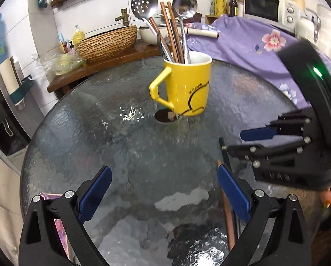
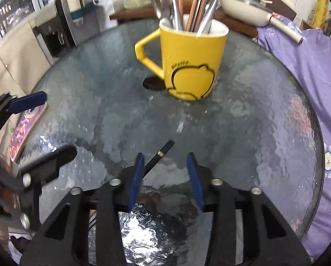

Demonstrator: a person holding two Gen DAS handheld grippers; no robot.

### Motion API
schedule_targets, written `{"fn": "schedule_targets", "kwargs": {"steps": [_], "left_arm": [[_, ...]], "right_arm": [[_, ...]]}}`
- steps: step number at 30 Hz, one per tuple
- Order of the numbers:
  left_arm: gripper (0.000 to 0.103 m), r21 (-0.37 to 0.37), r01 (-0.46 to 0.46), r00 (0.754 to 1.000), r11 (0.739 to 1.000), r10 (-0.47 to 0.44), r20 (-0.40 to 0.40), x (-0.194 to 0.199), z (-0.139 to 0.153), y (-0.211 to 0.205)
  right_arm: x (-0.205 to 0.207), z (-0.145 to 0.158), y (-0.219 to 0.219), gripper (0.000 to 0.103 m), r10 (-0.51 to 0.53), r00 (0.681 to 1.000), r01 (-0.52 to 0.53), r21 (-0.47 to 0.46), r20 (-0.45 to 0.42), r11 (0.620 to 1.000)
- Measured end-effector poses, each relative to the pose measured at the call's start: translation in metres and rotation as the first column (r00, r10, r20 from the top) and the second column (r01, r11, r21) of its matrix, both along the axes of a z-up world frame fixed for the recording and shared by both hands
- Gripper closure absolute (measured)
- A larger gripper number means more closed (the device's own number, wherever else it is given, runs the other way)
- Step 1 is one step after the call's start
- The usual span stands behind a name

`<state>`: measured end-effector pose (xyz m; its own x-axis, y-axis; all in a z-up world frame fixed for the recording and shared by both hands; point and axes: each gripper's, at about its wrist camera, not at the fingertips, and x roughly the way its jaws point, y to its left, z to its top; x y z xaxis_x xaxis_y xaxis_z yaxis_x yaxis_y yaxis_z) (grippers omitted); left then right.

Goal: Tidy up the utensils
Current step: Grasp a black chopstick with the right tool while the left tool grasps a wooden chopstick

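Note:
A yellow mug stands near the middle of the round glass table. It holds a slotted spoon, a ladle, another spoon and brown chopsticks. My left gripper hangs open and wide over bare glass, nothing between its fingers. A brown chopstick lies just outside its right finger. My right gripper is open and narrower. A black chopstick lies on the glass, slanting under its left finger; the pads do not press on it.
A dark hole sits in the glass beside the mug. A pink book lies at the table's left edge. Purple flowered cloth borders the right side. A wooden counter with a basin is behind.

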<state>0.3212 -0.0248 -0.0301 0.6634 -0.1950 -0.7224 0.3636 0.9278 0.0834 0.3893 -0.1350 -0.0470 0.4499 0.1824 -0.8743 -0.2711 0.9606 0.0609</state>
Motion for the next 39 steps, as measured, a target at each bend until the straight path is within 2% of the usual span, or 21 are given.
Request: {"fn": "schedule_targets", "kwargs": {"steps": [8,11,15,17,20,28,30,32,39], "left_arm": [[0.011,0.017,0.02,0.999,1.0,-0.019,-0.048,-0.006,-0.014,-0.002],[0.014,-0.009,0.01,0.999,1.0,-0.011,-0.044,-0.01,-0.017,-0.003],[0.016,-0.034,-0.01,0.998,0.999,0.008,-0.061,-0.015,-0.026,-0.004],[0.016,-0.028,-0.015,0.997,0.999,0.012,-0.072,-0.017,-0.03,-0.005],[0.018,-0.011,-0.011,0.997,1.0,0.011,-0.076,-0.018,-0.034,-0.006],[0.02,-0.021,-0.007,0.996,1.0,0.005,-0.09,-0.018,-0.037,-0.009],[0.023,-0.021,0.006,0.995,1.0,-0.008,-0.095,-0.018,-0.037,-0.013],[0.026,-0.021,0.018,0.995,1.0,-0.02,-0.102,-0.019,-0.038,-0.016],[0.03,-0.03,0.039,0.993,0.999,-0.042,-0.113,-0.021,-0.038,-0.022]], "right_arm": [[0.012,-0.008,0.001,0.072,-0.047,0.993,0.05,0.02,-0.108,0.999],[0.013,-0.005,0.001,0.072,-0.064,0.994,0.067,0.021,-0.094,0.998],[0.008,-0.009,0.0,0.072,-0.093,0.992,0.099,0.067,-0.087,0.993],[0.006,-0.011,0.0,0.072,-0.101,0.991,0.109,0.091,-0.09,0.99],[0.004,-0.012,0.004,0.072,-0.112,0.992,0.116,0.073,-0.058,0.991],[-0.003,-0.015,0.01,0.072,-0.111,0.992,0.115,0.076,-0.054,0.991],[-0.005,-0.015,0.008,0.074,-0.105,0.993,0.11,0.079,-0.057,0.991],[-0.006,-0.015,0.007,0.084,-0.094,0.994,0.096,0.057,-0.05,0.994],[-0.008,-0.015,-0.01,0.088,-0.037,0.998,0.04,0.055,-0.06,0.998]]}}
